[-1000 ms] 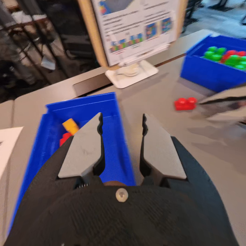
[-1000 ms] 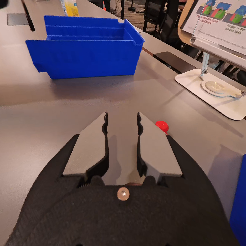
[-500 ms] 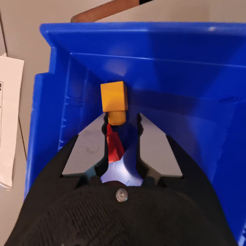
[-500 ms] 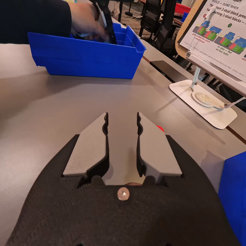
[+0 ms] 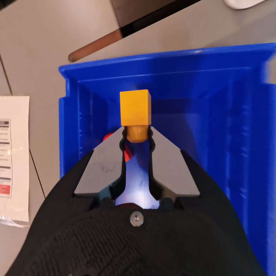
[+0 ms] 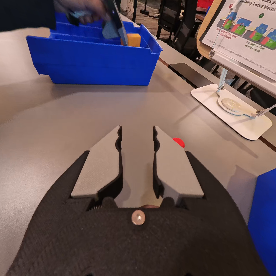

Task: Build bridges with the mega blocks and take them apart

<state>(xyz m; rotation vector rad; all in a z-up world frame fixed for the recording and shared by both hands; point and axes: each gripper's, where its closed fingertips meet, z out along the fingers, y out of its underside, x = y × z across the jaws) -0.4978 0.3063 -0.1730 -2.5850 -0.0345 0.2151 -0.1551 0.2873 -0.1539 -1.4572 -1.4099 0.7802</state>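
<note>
My left gripper point(image 5: 136, 134) is shut on the stud of an orange one-stud block point(image 5: 135, 109), held over the inside of a blue bin point(image 5: 209, 119). A red block point(image 5: 128, 155) lies on the bin floor below my left finger. In the right wrist view the same orange block point(image 6: 133, 40) shows above the rim of that blue bin point(image 6: 95, 62), gripped by the left gripper in a person's hand point(image 6: 88, 13). My right gripper point(image 6: 137, 134) is open and empty over the grey table point(image 6: 59, 119). A red block point(image 6: 178, 142) sits on the table just behind my right finger.
A white sheet of paper point(image 5: 13, 156) lies left of the bin. An instruction board on a white stand point(image 6: 233, 110) is at the right. The corner of a second blue bin point(image 6: 264, 224) shows at the lower right edge. Left tips to right tips: about 35 centimeters.
My left gripper went down into the bin, closed on the orange block's stud and has lifted it off the floor. My right gripper has stayed open over the table.
</note>
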